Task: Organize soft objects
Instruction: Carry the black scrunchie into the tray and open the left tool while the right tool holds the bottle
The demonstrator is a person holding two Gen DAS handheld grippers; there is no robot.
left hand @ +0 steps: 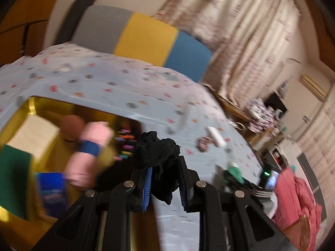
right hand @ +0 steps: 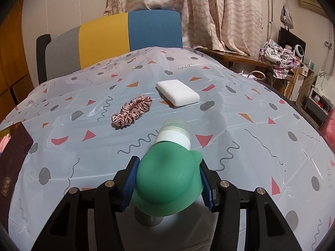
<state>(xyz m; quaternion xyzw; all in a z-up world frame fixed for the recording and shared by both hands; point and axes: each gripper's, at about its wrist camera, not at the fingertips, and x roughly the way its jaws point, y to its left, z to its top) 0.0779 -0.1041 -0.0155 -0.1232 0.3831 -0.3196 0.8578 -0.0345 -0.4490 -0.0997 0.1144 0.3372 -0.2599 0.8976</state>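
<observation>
Both tongs were loaded: my left gripper (left hand: pixel 165 179) was nearly shut on a black sock (left hand: pixel 157 152), my right gripper (right hand: pixel 167 179) was clamped, partly open, around a green silicone bottle (right hand: pixel 169 177).

The sock sat bunched with a tail dangling; I judged it could slip out before reaching the yellow box (left hand: pixel 31 108) at 9 o'clock, or snag on the rolled pink towel (left hand: pixel 88 152) standing there. The squashy bottle might squirt free.

At 12 o'clock on the patterned tablecloth (right hand: pixel 62 167) lay 1 pink scrunchie (right hand: pixel 132 110) and 1 white sponge (right hand: pixel 178 92), well apart from either gripper.
</observation>
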